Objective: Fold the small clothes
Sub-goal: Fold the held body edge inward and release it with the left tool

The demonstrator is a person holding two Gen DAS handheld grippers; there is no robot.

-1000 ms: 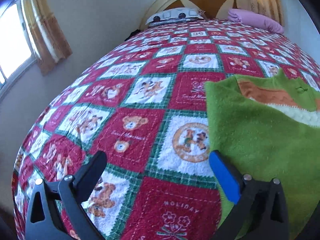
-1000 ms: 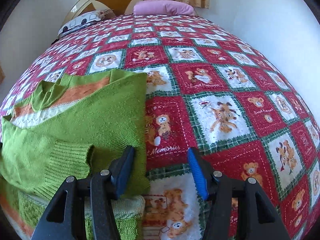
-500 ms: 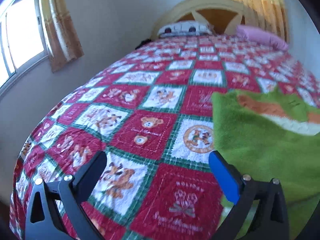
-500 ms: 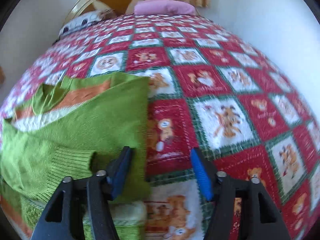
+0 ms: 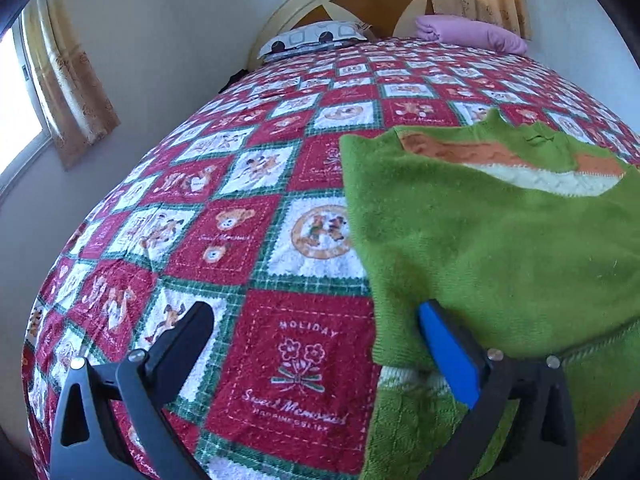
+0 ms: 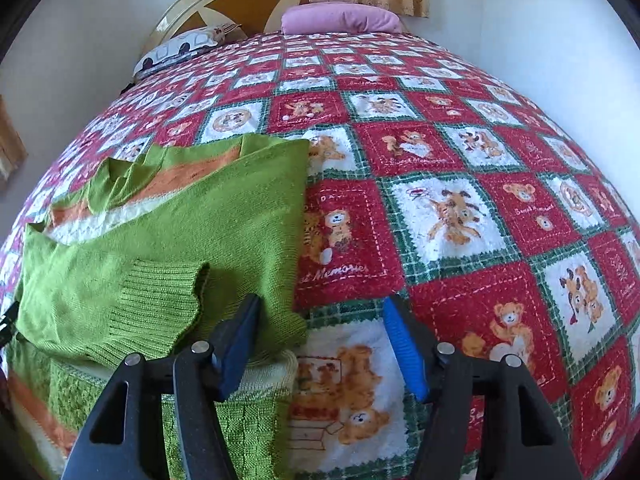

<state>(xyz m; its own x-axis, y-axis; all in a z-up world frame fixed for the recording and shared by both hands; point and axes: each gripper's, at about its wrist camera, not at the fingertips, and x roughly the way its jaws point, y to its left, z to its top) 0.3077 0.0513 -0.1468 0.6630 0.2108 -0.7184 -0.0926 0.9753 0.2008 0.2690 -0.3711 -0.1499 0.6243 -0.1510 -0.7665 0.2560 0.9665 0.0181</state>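
Sweater (image 5: 500, 240) folding is partway done: the green knit lies on the bed (image 5: 248, 184), toward its near edge, with both sides and a ribbed cuff (image 6: 160, 300) already turned in over the body, leaving a narrow strip with the orange and cream stripes showing at the collar end.

Both grippers are empty. The left gripper (image 5: 316, 344) has its jaws wide apart, one over the bare quilt and the blue-padded one at the sweater's left edge, near the hem corner; nothing is pinched. The right gripper (image 6: 320, 344) likewise stands apart, its dark jaw over the sweater's right edge and its blue jaw over the quilt, not clamped on anything.

My reading is that the sleeve folds are finished and the lengthwise fold comes next. That calls for each gripper to close on a hem corner, catching all layers, then carry the hem up toward the collar evenly so the tucked sleeves do not slide out.
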